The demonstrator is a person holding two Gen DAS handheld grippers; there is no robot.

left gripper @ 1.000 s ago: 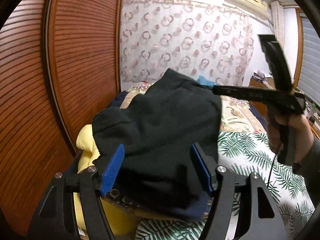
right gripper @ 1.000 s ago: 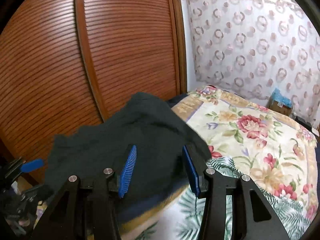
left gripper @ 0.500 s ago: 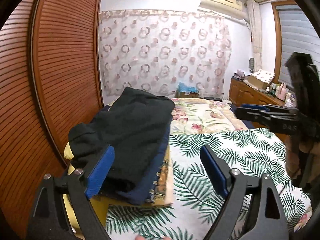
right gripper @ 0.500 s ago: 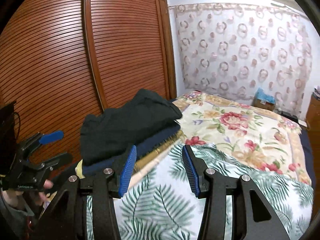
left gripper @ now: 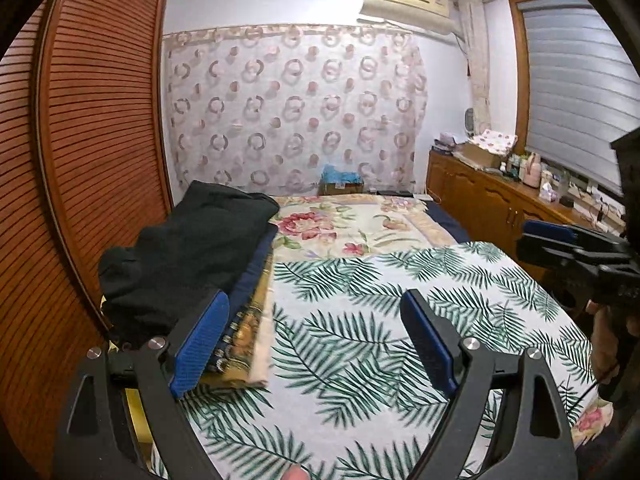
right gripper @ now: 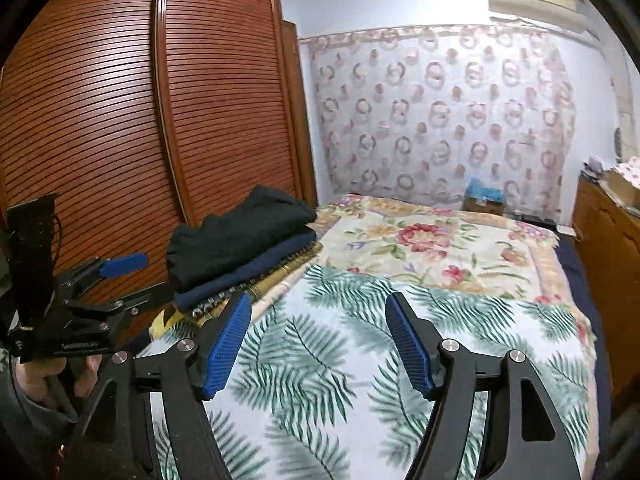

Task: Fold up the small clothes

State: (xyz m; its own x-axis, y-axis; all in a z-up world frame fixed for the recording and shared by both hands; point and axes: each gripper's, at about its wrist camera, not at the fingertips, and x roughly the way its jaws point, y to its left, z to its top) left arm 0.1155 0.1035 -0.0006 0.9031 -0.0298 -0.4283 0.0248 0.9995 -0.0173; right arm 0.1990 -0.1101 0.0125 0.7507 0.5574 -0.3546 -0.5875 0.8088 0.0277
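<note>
Writing on left gripper (right gripper: 116,280) unreadable.

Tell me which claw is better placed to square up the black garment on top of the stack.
Left, probably. The left claw is open with one finger beside the black garment on the stack. The right claw, opening and holding nothing, sits over the leaf-print cover, farther off.

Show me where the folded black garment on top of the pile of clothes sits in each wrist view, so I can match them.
Left wrist view: the folded black garment lies left of centre, topping the pile beside the brown slatted wardrobe door.
Right wrist view: the folded black garment lies left of centre, above the left blue finger pad.
Shared landmark: the ring-patterned curtain behind the bed.
</note>
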